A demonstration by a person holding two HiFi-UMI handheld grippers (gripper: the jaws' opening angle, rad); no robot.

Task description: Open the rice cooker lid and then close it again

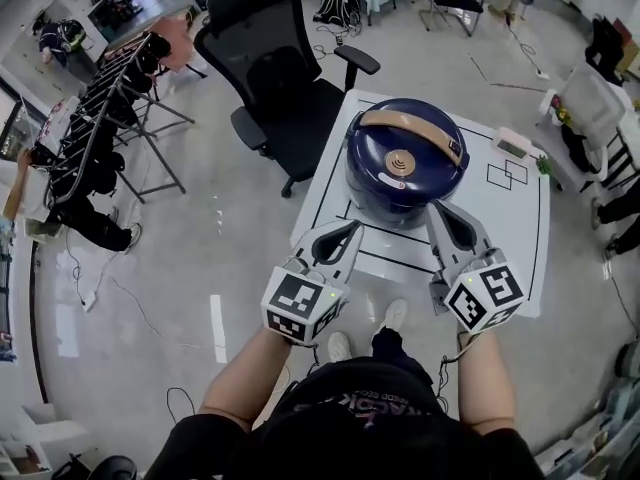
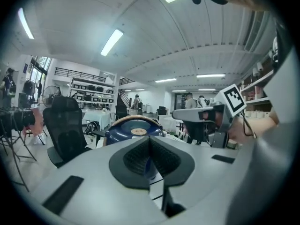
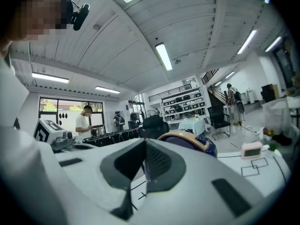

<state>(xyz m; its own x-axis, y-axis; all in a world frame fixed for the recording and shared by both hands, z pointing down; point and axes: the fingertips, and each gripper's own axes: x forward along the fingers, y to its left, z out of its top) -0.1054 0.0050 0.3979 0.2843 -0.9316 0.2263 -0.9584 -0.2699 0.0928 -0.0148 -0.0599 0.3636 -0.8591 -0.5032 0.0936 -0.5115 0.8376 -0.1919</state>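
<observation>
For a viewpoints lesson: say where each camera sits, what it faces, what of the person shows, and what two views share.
Head view: on the head, steeply down at the rice cooker on the table; forearms, left gripper, right gripper.
Left gripper view: on that gripper, towards the cooker; its shut fingers, the right gripper.
Right gripper view: likewise; its shut fingers, the left gripper.
Shared: all three see the cooker.

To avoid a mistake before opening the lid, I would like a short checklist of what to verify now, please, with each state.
1. Rice cooker upright on the table: ok.
2. Lid closed, handle lying across it: ok.
3. Left gripper shut and empty: ok.
4. Right gripper shut and empty: ok.
5. Lid release found: cannot tell.
</observation>
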